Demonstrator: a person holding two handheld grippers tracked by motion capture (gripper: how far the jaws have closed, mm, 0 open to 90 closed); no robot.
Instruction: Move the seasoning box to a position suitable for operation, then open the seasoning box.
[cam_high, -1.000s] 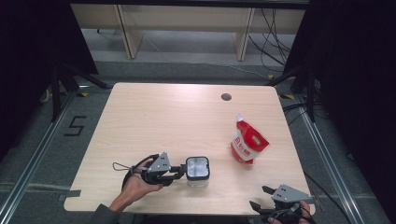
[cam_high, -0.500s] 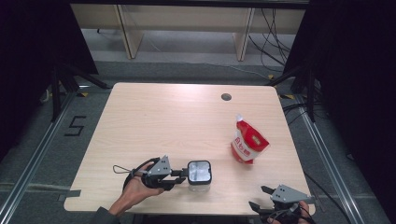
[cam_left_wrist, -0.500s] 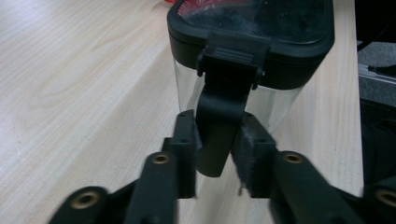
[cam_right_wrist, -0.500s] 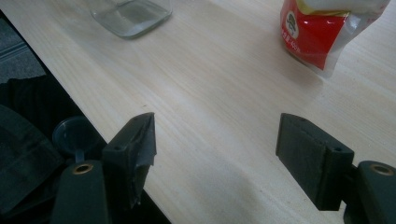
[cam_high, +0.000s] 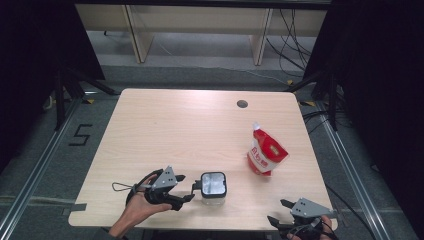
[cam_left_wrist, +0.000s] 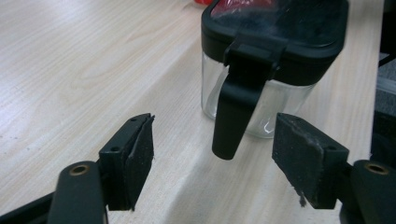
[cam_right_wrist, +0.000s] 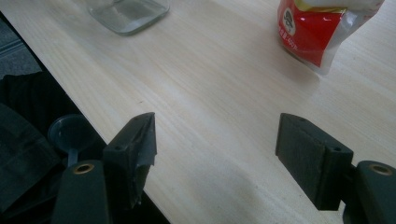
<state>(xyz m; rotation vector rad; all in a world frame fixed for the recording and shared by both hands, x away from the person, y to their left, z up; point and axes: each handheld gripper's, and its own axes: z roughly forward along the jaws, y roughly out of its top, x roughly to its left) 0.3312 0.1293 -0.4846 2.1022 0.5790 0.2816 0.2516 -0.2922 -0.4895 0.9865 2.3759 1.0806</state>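
Note:
A clear square jar (cam_high: 213, 185) with a black lid stands near the table's front edge; up close its black latch tab (cam_left_wrist: 231, 116) hangs down the glass side (cam_left_wrist: 280, 105). My left gripper (cam_high: 191, 189) is open just left of the jar, its pads (cam_left_wrist: 135, 158) apart on either side of the tab without touching it. A red and white pouch (cam_high: 265, 152) lies to the right, also seen as the pouch (cam_right_wrist: 317, 32) ahead of my right gripper (cam_high: 279, 211). That gripper is open over the front right edge, holding nothing.
The wooden table (cam_high: 190, 130) has a round cable hole (cam_high: 242, 104) at the back right. The jar's base (cam_right_wrist: 126, 14) shows at the upper left of the right gripper view. A grey funnel (cam_right_wrist: 70, 133) sits below the table edge.
The left gripper has slid a little to the right with the jar in front of it; the jar now stands slightly further right. The right gripper has barely moved.

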